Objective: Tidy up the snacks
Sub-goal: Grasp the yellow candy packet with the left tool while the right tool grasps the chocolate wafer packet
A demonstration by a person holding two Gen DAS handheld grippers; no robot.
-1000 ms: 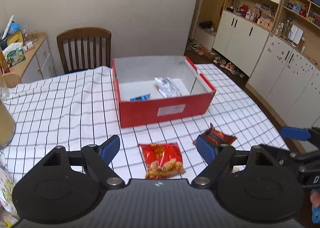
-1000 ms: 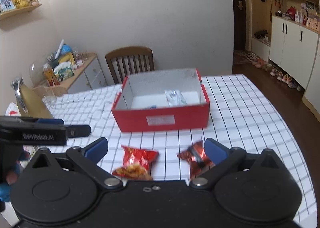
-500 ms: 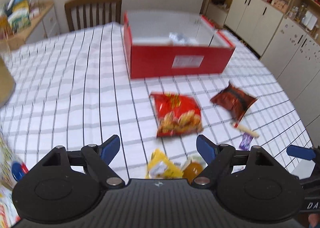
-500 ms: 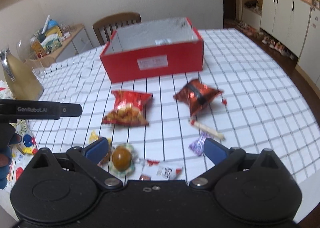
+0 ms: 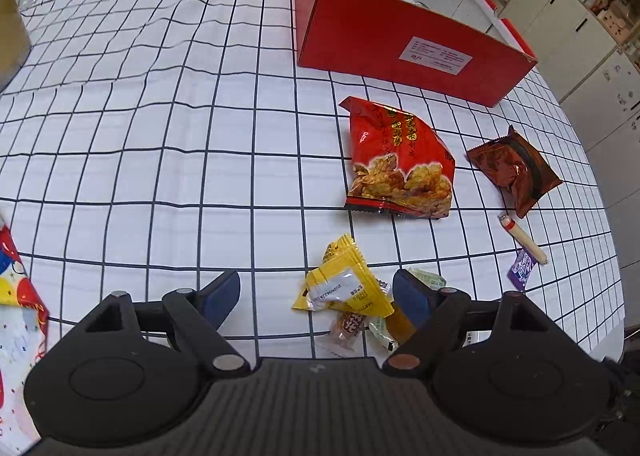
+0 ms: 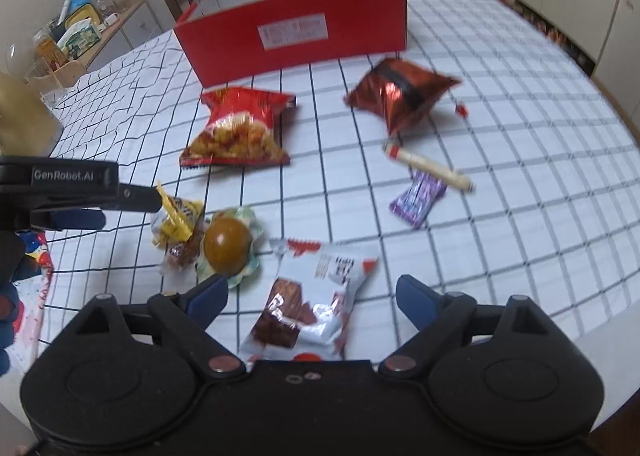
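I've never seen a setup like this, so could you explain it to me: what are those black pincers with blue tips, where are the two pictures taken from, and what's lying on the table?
No robot here: a person holds a two-finger gripper in each hand, each with a camera looking along its fingers. One picture is from the left gripper, the other from the right gripper.

On the checked tablecloth lie loose snacks before a red box: a red chips bag, a dark red packet, a yellow packet and a white biscuit packet.

Nothing is held. The right jaws are closing around the biscuit packet without touching it yet.
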